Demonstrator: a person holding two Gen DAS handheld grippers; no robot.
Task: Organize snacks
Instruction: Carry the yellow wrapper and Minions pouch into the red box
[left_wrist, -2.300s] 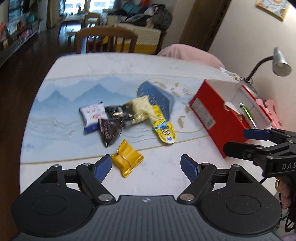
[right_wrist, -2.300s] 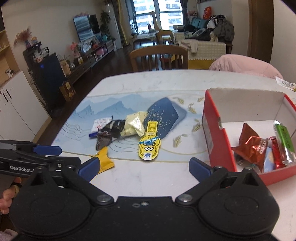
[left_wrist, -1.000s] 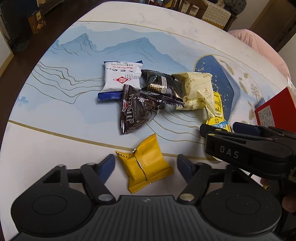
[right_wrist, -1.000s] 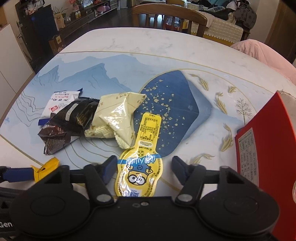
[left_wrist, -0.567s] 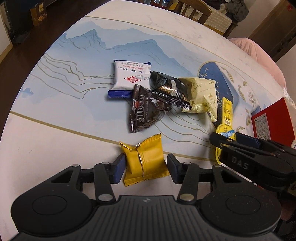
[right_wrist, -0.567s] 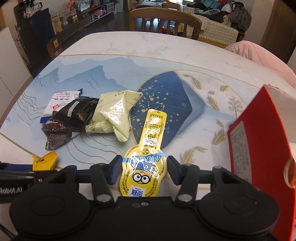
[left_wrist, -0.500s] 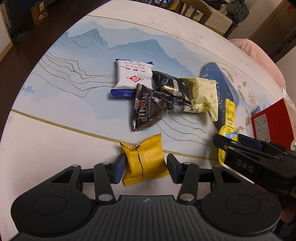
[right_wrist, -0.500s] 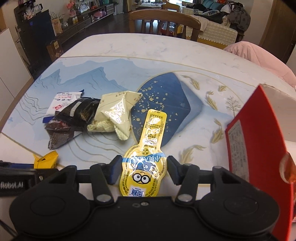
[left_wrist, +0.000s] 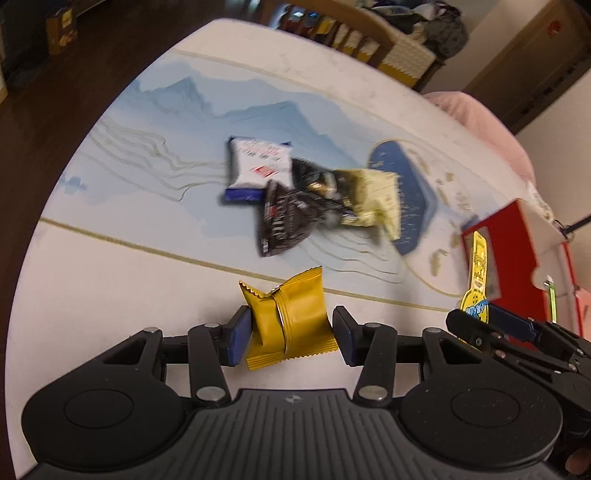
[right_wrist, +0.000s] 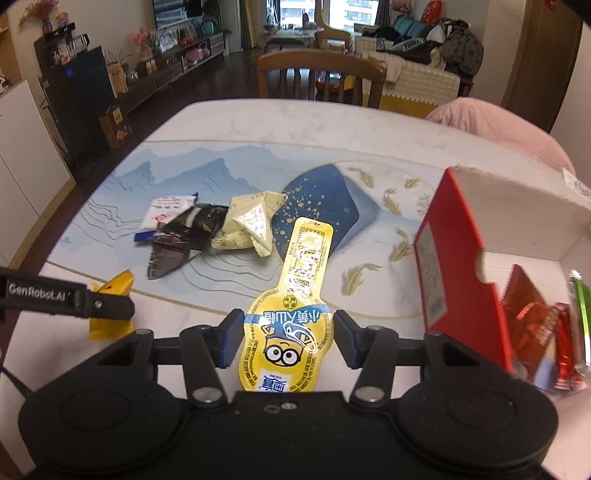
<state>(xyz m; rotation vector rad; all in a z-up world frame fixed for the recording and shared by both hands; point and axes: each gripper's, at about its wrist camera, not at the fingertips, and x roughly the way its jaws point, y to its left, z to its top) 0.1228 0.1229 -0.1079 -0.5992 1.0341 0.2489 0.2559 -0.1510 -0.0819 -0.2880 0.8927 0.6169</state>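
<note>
— Both packets have come up off the desk (right_wrist: 258, 122) since a second ago: then they lay flat between my parted jaws, now each pair has closed in and carries one.

— Which holds what?

— On my left gripper (left_wrist: 289, 334) the jaws pinch the gold wrapped snack (left_wrist: 288, 317) by its sides. On my right gripper (right_wrist: 288, 338) they clamp the wide end of the yellow cartoon pouch (right_wrist: 291, 306), whose long neck sticks out ahead.

— And where do they go?

— Into the red box (right_wrist: 458, 266), I judge, open just to my right, with red wrappers (right_wrist: 532, 317) already inside. A white packet (left_wrist: 258, 166), two dark ones (left_wrist: 291, 218) and a pale yellow bag (left_wrist: 373, 195) wait in a heap on the blue mat.

— How do you do it well?

— Hold the squeeze steady, since foil slips. Carry each packet high enough to clear the box's near wall, send the right one in first so my two grippers don't cross, and let go only once it is low inside.
</note>
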